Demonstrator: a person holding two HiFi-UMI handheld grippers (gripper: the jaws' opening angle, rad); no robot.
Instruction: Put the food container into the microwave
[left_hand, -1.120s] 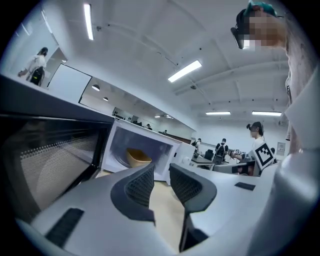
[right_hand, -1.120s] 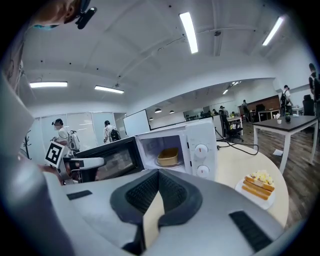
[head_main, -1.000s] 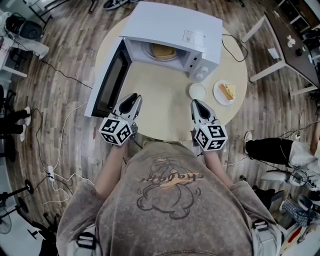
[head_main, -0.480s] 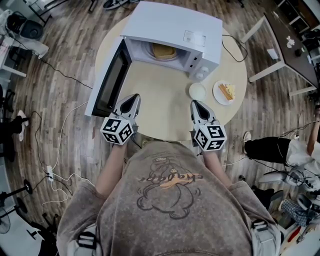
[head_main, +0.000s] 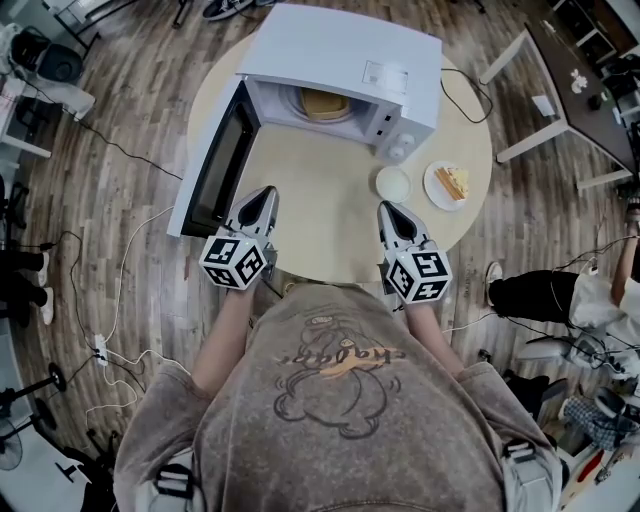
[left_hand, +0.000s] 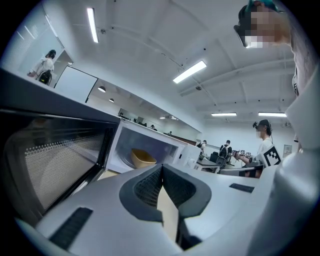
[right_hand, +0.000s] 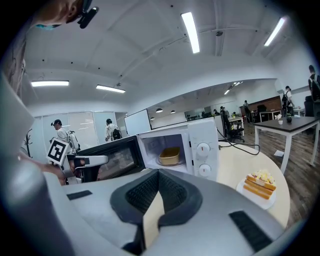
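The tan food container (head_main: 323, 102) sits on the turntable inside the white microwave (head_main: 345, 55), whose door (head_main: 215, 160) stands swung open to the left. It shows as well through the open front, the container (right_hand: 169, 156) in the right gripper view and the container (left_hand: 143, 158) in the left gripper view. My left gripper (head_main: 263, 197) rests near the table's front edge beside the door, jaws shut and empty. My right gripper (head_main: 387, 209) is level with it on the right, also shut and empty. Both are well short of the microwave.
A round beige table (head_main: 330, 200) carries the microwave. A small white lid or bowl (head_main: 393, 183) and a plate with a sandwich (head_main: 448, 184) lie right of the microwave. A power cable (head_main: 470, 95) trails off the right. Cables cross the wooden floor at the left.
Both grippers have drifted slightly left and held their place near the table's front edge. The container and microwave door have not moved.
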